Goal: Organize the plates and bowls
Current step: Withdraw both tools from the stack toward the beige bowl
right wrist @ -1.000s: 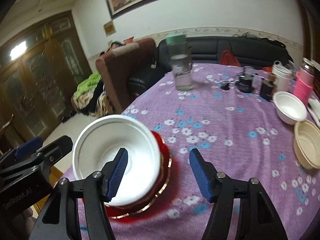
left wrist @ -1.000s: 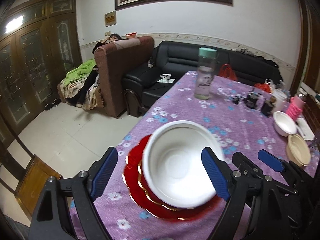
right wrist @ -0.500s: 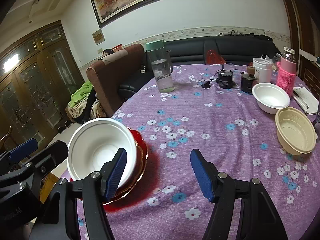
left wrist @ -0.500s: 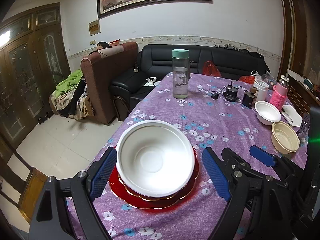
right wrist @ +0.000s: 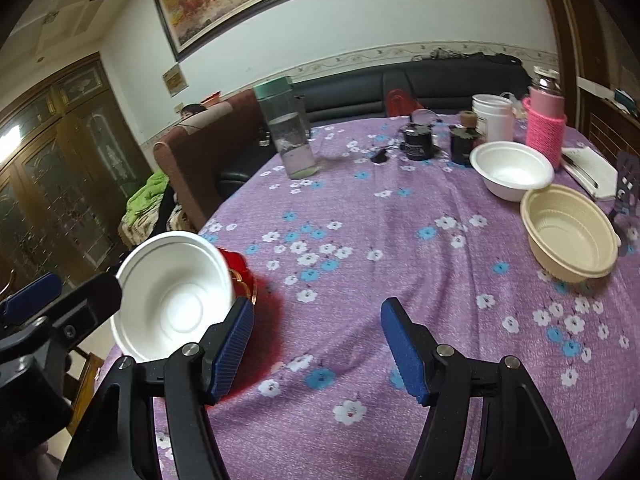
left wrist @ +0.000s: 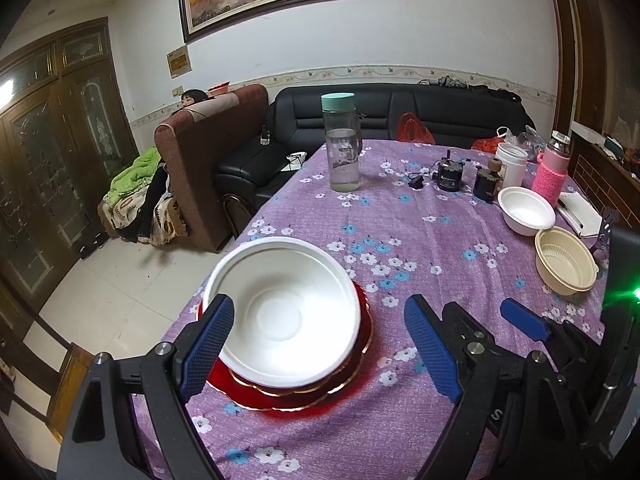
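A large white bowl (left wrist: 284, 312) sits on a stack of red plates with gold rims (left wrist: 320, 392) at the near left edge of the purple flowered table. My left gripper (left wrist: 320, 348) is open and empty just behind it. In the right wrist view the white bowl (right wrist: 172, 300) and red plates (right wrist: 240, 268) lie left of my open, empty right gripper (right wrist: 320, 348). A smaller white bowl (left wrist: 526, 210) (right wrist: 510, 170) and a beige bowl (left wrist: 564, 260) (right wrist: 568, 232) stand at the far right.
A water bottle with a green lid (left wrist: 342, 148) stands mid-table at the back. Small black jars (left wrist: 450, 170), a white cup (left wrist: 510, 164), a pink-sleeved flask (left wrist: 554, 168) and a notebook (right wrist: 588, 166) crowd the back right. Sofas (left wrist: 400, 112) and floor lie beyond the left table edge.
Both grippers have pulled back and swung right. The white bowl on the red plates has shifted leftward in both views and stays on the table.
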`<state>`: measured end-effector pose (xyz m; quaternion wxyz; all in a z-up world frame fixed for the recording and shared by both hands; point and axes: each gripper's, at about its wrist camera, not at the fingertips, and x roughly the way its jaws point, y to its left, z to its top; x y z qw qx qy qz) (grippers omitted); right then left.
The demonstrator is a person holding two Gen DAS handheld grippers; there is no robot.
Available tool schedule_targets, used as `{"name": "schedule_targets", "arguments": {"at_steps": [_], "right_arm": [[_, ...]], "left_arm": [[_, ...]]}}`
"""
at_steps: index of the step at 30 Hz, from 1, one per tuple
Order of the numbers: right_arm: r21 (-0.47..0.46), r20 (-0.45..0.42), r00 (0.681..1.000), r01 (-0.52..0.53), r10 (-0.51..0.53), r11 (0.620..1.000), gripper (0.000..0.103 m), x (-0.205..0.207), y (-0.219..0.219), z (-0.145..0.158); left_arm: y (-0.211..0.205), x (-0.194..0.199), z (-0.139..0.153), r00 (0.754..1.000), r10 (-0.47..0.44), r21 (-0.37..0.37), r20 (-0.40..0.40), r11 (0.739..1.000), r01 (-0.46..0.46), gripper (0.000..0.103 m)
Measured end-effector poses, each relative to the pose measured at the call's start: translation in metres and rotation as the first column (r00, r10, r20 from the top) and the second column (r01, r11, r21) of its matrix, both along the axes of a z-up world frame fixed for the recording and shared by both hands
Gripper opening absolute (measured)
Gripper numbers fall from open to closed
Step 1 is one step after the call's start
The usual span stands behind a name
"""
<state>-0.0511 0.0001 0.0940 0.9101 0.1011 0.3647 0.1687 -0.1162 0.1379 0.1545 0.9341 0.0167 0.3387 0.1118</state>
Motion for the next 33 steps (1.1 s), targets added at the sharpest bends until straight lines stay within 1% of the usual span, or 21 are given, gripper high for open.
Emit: {"name": "schedule_targets", "arguments": {"at_steps": [4, 8, 13, 16, 19, 23, 27, 29, 33], "right_arm": [[-0.017, 0.011, 0.999, 0.042, -0.042, 0.999, 0.071, -0.003, -0.011, 0.002], [-0.002, 0.047, 0.996, 0.072, -0.072, 0.997, 0.073, -0.014, -0.026, 0.009], [0.010, 0.059, 0.995, 0.075, -0.075, 0.997, 0.073, -0.027, -0.035, 0.011], [0.010, 0.088, 0.993, 0.082, -0.083, 0.997, 0.073, -0.039, -0.043, 0.020], [0.013, 0.136, 0.986, 0.097, -0.098, 0.995, 0.073, -0.057, -0.053, 0.033], [0.017, 0.187, 0.973, 0.131, -0.132, 0.991, 0.076, -0.082, -0.069, 0.049], [0.013, 0.239, 0.954, 0.184, -0.182, 0.983, 0.077, -0.102, -0.088, 0.061], [0.008, 0.254, 0.946, 0.206, -0.201, 0.979, 0.078, -0.109, -0.096, 0.065], [-0.008, 0.260, 0.937, 0.242, -0.231, 0.970, 0.078, -0.114, -0.111, 0.069]], "left_arm": [[-0.012, -0.003, -0.001, 1.000, -0.015, 0.003, -0.004, 1.000, 0.015, 0.086], [-0.023, -0.010, 0.002, 1.000, -0.025, 0.017, 0.007, 1.000, 0.025, 0.086], [-0.039, -0.021, 0.007, 0.999, -0.047, 0.035, 0.014, 0.998, 0.047, 0.086], [-0.050, -0.034, 0.015, 0.998, -0.061, 0.055, 0.036, 0.997, 0.059, 0.086], [-0.058, -0.050, 0.025, 0.995, -0.076, 0.053, 0.071, 0.996, 0.072, 0.086], [-0.072, -0.075, 0.040, 0.986, -0.109, 0.039, 0.125, 0.994, 0.105, 0.087], [-0.089, -0.099, 0.053, 0.969, -0.154, 0.043, 0.192, 0.988, 0.149, 0.089], [-0.096, -0.107, 0.058, 0.960, -0.169, 0.054, 0.222, 0.986, 0.161, 0.092], [-0.108, -0.110, 0.061, 0.949, -0.209, 0.078, 0.236, 0.978, 0.196, 0.092]]}}
